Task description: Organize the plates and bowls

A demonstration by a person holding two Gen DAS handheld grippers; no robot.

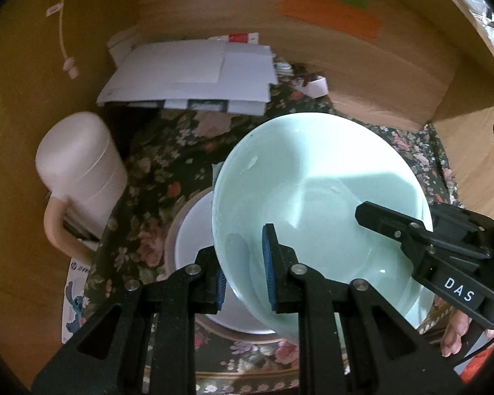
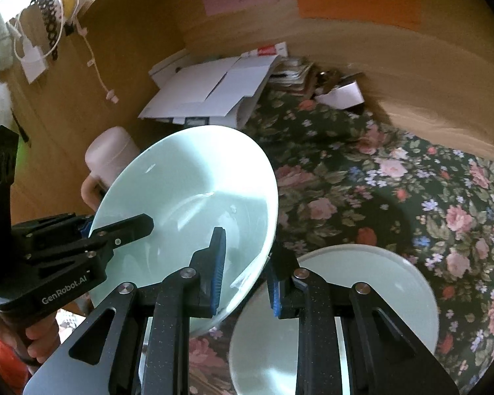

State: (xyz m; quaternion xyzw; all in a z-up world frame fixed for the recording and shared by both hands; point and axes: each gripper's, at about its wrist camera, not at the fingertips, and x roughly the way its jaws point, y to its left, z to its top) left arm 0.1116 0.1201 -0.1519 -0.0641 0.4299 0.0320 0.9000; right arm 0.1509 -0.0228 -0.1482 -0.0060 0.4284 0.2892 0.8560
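Bowl: the big pale green bowl (image 1: 316,210) is up in the air, tipped to one side, with one gripper on each side of its rim.
Left gripper: the left gripper (image 1: 247,270) is pinched tight on the bowl's rim, one blue pad inside the bowl and one outside.
Right gripper: the right gripper (image 2: 247,279) is pinched tight on the other side of the rim the same way.
Which hand is nearer: both are on the bowl, so neither one is nearer.
What is under the bowl: in the left view a white dish (image 1: 194,250) peeks out below the bowl at 8 o'clock. It sits on the flowery cloth (image 1: 154,177).
Plate: in the right view a pale plate (image 2: 372,283) lies flat on the cloth, at 4 o'clock from the bowl and close by it.
What the next move turns on: I think the bowl has to go down onto a dish below it. Its open side leans over, so it looks like it needs to be made level first.
Other things: a pink mug (image 1: 79,177) stands at 9 o'clock from the bowl, and a pile of white papers (image 1: 194,75) lies at 11 o'clock.
Words I can read: "DAS" on the right gripper in the left view, and "GenRobot.AI" on the left gripper in the right view.
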